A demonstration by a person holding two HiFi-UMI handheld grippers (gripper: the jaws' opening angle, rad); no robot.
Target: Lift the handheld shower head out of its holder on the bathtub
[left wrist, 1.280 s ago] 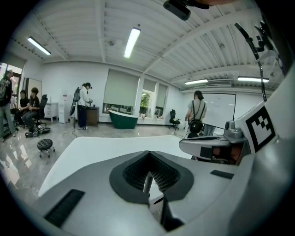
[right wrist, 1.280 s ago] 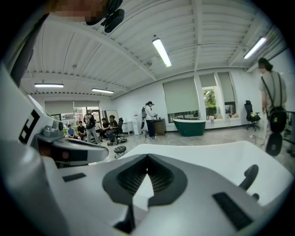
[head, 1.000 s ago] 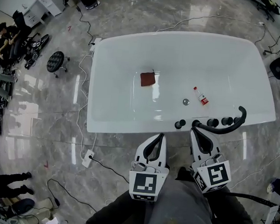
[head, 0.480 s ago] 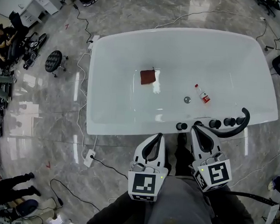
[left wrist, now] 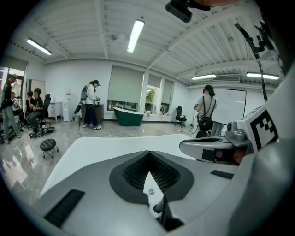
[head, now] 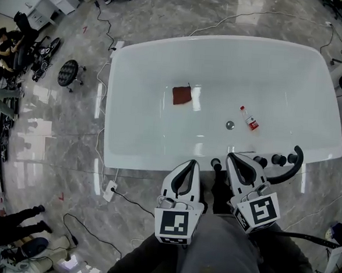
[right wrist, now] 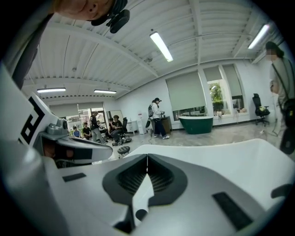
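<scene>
Head view looks steeply down on a white freestanding bathtub (head: 140, 159) that fills the middle of the frame on a grey marble floor (head: 54, 136). The black curved handheld shower head (head: 300, 161) rests in its holder on the tub's near rim, at the right of the frame, beside a row of black round knobs (head: 278, 159). Inside the tub lie a reddish-brown square cloth (head: 181, 96) and a small clear bottle with a red label (head: 247, 118), well apart from each other. The left gripper (head: 192, 162) and the right gripper (head: 234, 156) sit at lower centre, their tips over the near rim. The right one is nearer the shower head but not touching it. In the left gripper view the left gripper (left wrist: 148, 154) has its jaws pressed together at the tips with nothing between them, and the right gripper view shows the right gripper (right wrist: 147, 156) the same, closed and empty, with only the white tub ahead. The step in hand looks like the reach toward the holder; no grasp has begun. The next move probably calls for the right gripper to shift toward the right of the frame, spread its jaws around the black handle, close on it firmly and lift it clear of the holder.
</scene>
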